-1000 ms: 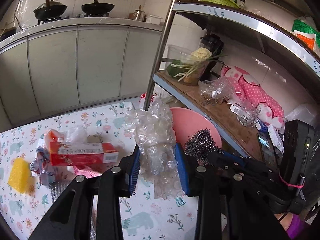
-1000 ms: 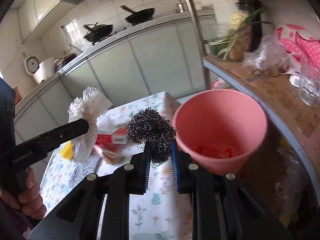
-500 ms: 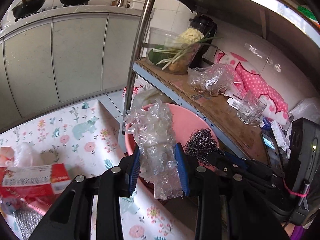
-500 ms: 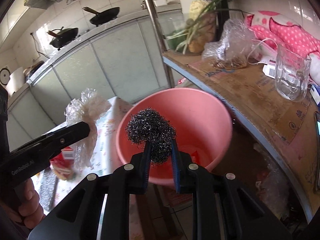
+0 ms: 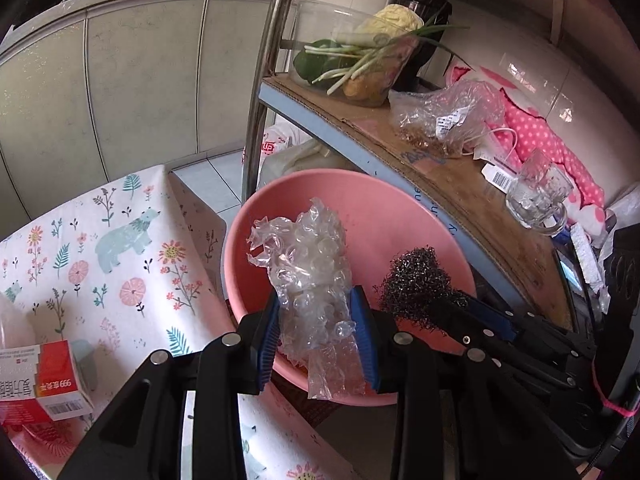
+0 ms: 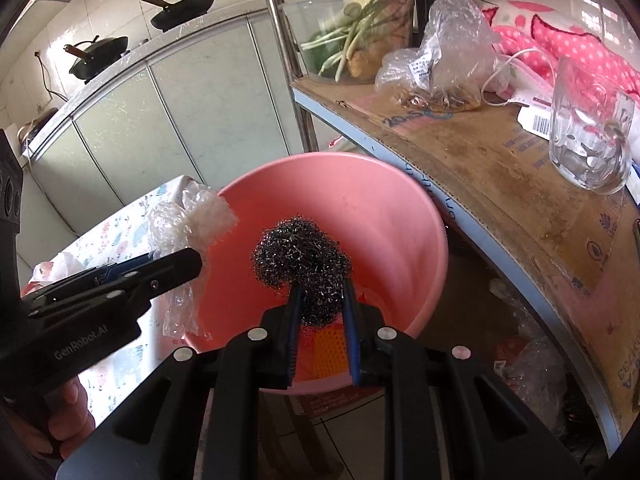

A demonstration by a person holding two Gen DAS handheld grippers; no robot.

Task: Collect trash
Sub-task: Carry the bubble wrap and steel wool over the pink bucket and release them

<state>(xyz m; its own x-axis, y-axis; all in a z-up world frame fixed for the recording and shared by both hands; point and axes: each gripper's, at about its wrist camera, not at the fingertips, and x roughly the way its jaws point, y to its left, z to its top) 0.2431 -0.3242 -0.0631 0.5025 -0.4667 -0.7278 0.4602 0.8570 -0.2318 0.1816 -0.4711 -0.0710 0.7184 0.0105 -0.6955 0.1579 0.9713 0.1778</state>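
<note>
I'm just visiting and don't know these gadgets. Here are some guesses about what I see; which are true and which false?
1. The left gripper grips crumpled clear plastic. True.
2. The right gripper is empty. False: it is shut on a dark wire scourer.
3. Both items are held over a pink bucket. True.
4. The bucket is empty. False: something orange lies at its bottom, seen from the right wrist.
5. A glass mug stands on the shelf beside the bucket. True.
6. The red and white box is inside the bucket. False: it lies on the flowered tablecloth.
</note>
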